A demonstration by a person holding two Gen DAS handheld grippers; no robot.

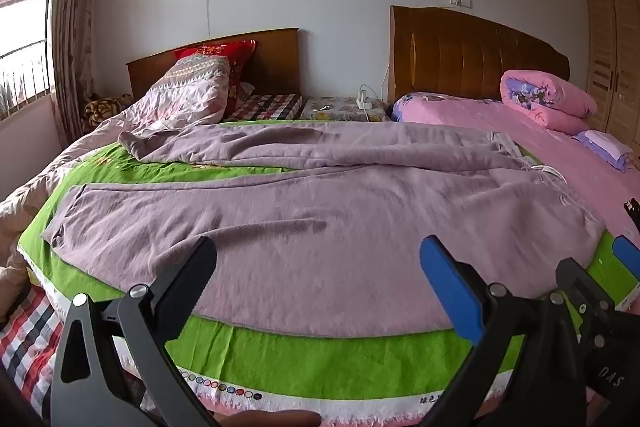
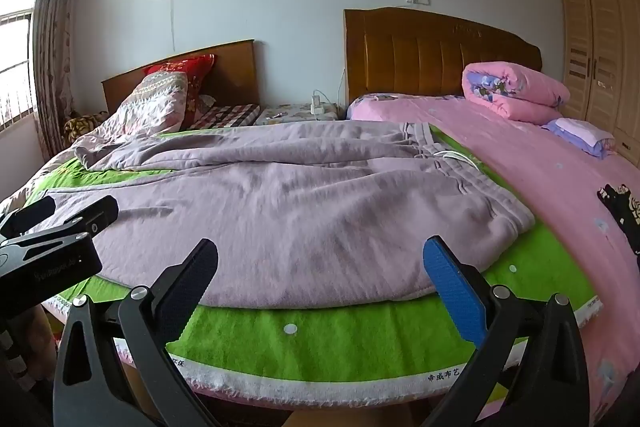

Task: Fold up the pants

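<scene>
Mauve sweatpants lie spread across a green cloth on the bed, waistband with white drawstring to the right, legs running left. They also show in the right wrist view. My left gripper is open and empty, held just above the near edge of the pants. My right gripper is open and empty, near the pants' front edge by the waist end. The right gripper shows at the right edge of the left wrist view; the left gripper shows at the left of the right wrist view.
A pink bedsheet with a rolled pink quilt lies to the right. A patterned quilt and red pillow lie on the left bed. Two wooden headboards, a small nightstand and a wardrobe stand behind.
</scene>
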